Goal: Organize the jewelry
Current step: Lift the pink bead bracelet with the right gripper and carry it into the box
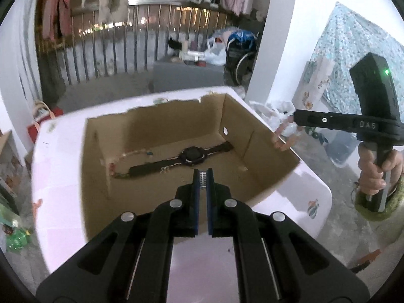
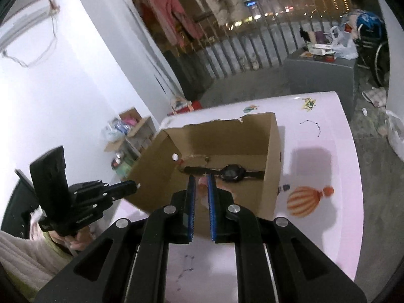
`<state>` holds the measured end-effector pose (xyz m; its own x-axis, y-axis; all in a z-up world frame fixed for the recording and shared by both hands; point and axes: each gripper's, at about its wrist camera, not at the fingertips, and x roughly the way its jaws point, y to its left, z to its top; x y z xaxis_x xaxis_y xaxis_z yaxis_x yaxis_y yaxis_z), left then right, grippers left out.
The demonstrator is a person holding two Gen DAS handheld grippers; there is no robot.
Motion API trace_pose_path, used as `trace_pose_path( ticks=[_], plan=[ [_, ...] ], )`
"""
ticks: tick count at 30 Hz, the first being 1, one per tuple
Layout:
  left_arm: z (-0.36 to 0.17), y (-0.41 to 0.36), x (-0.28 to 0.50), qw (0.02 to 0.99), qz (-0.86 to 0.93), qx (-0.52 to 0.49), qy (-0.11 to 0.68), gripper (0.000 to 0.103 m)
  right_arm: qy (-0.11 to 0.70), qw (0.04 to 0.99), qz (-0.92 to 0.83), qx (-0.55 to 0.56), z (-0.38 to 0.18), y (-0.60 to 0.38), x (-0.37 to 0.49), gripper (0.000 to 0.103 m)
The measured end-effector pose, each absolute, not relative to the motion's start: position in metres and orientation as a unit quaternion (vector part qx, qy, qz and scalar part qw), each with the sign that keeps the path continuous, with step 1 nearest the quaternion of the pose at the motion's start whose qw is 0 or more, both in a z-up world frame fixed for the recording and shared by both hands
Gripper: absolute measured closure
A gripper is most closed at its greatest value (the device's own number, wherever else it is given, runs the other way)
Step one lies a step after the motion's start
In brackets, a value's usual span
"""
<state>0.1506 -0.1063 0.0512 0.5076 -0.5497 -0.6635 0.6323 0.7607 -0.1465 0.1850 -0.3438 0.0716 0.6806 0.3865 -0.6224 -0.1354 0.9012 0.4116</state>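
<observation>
Hovering with both jaws nearly pressed together, empty, above the open brown cardboard box (image 1: 161,136), black wristwatch (image 1: 181,161) lying lengthwise just ahead of the left gripper (image 1: 202,174).

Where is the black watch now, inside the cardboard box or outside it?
Inside. The black watch lies flat on the floor of the open cardboard box, strap stretched out.
</observation>
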Motion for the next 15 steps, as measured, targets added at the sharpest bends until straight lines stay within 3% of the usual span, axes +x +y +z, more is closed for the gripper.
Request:
trace_pose_path(
  ticks=[11, 14, 15],
  plan=[
    [-0.003, -0.169, 0.222, 0.814, -0.351, 0.043, 0.461, 0.099, 0.484, 0.861, 0.139, 0.077, 0.036, -0.326, 0.27, 0.093],
    [-0.013, -0.174, 0.229, 0.805, -0.348, 0.034, 0.48, 0.083, 0.499, 0.855, 0.135, 0.052, 0.029, -0.32, 0.277, 0.092],
    [-0.014, -0.173, 0.231, 0.805, -0.346, 0.028, 0.481, 0.083, 0.5, 0.854, 0.135, 0.05, 0.027, -0.321, 0.278, 0.092]
  ],
)
